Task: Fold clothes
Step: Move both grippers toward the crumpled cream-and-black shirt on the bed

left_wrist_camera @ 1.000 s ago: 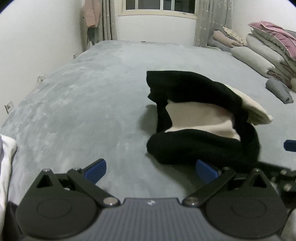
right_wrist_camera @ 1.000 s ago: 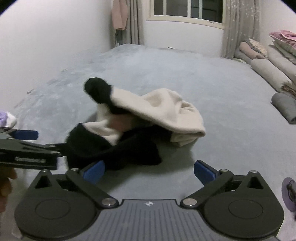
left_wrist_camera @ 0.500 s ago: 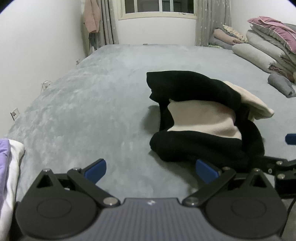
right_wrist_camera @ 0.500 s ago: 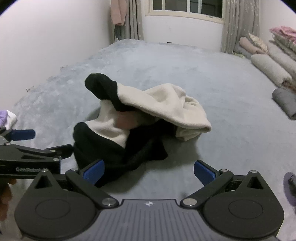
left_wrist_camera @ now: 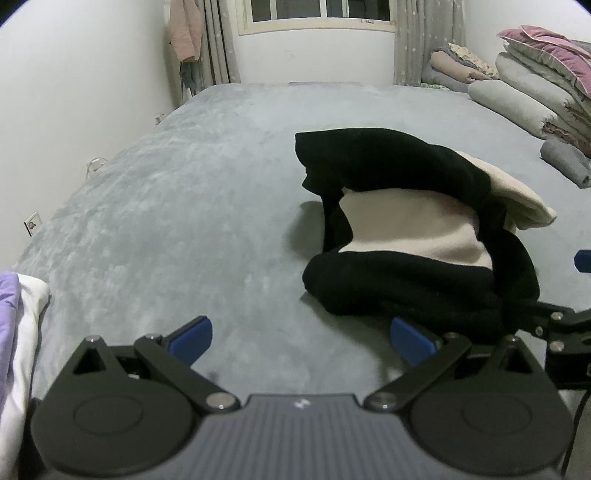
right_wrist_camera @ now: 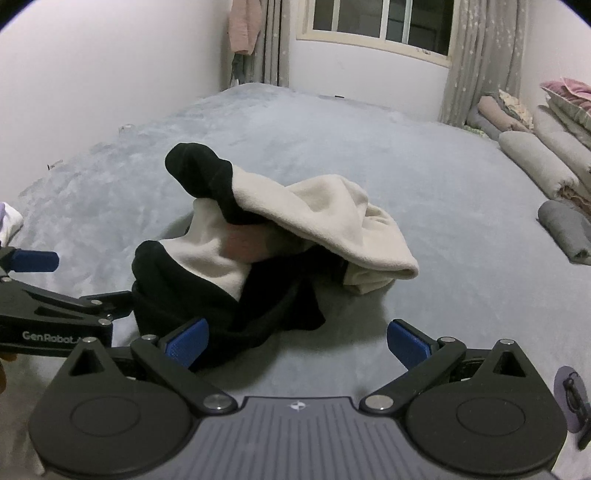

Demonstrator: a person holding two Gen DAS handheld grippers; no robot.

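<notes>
Where the grey carpet (left_wrist_camera: 192,206) spreads across the room, plush and mottled in pile, one garment (left_wrist_camera: 413,236) lies in a crumpled heap near both grippers. It is a soft fleece piece in black and cream, bunched into rounded folds; a black lobe stands up at its far left end in the right wrist view, and a cream flap droops over the middle. The left gripper (left_wrist_camera: 301,334) has its fingers spread wide with nothing between them, blue pads showing, the right pad just beside the heap's black lower fold. The right gripper (right_wrist_camera: 297,341) is likewise spread wide and empty, its left pad at the heap's near black edge; whether either pad touches the cloth cannot be told. The left gripper's black arm reaches in from the left of the right wrist view, level with the heap's left side. A white and lilac cloth (left_wrist_camera: 18,332) lies at the left margin. Rolled grey and pink bedding (left_wrist_camera: 532,88) is stacked along the right wall. A curtained window (right_wrist_camera: 384,26) closes the far end.
</notes>
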